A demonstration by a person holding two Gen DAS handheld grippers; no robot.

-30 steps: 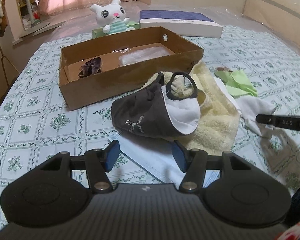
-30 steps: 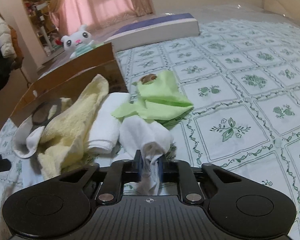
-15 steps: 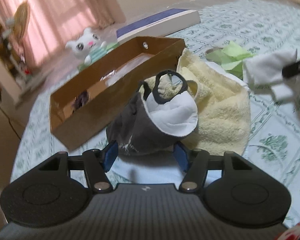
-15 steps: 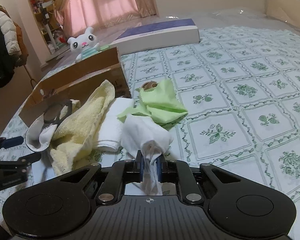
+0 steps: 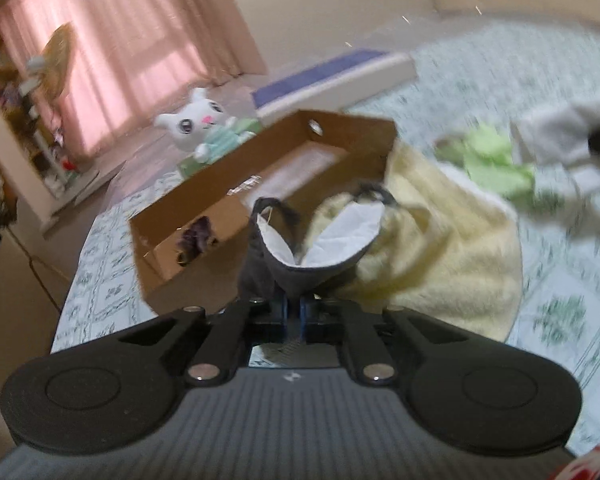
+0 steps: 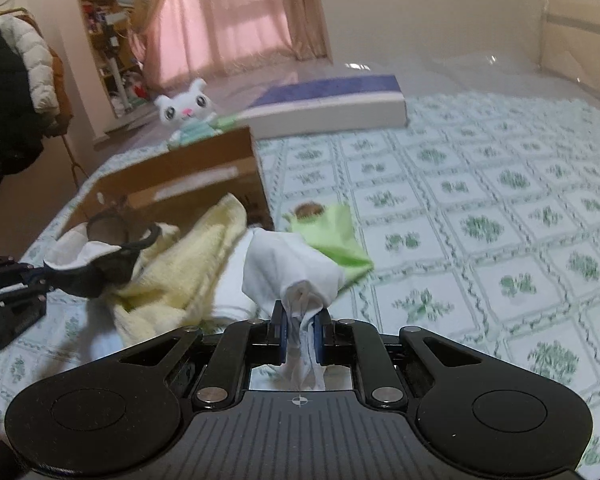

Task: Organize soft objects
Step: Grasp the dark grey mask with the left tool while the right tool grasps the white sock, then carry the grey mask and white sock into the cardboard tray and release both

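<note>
Now the left gripper (image 5: 294,307) has its fingers pressed together on the bottom tip of a dark mask (image 5: 300,268), i.e. a cloth face mask w/ white lining. The mask stands up from the fingers, its long axis going away from the camera, and it opens upward like a V toward the cardboard box (image 5: 260,184). One ear loop lies on the yellow towel (image 5: 440,256), which is spread on the bed (image 6: 480,220) just right of the box.

The right gripper (image 6: 300,330) has its fingers nearly closed on a bunched white cloth (image 6: 292,272). The cloth's bulk sits beyond the fingers, a thin tail hangs down between them toward the near side. Behind it, a light green cloth (image 6: 332,236) lies flat on the bed, near the box's right corner.
</note>
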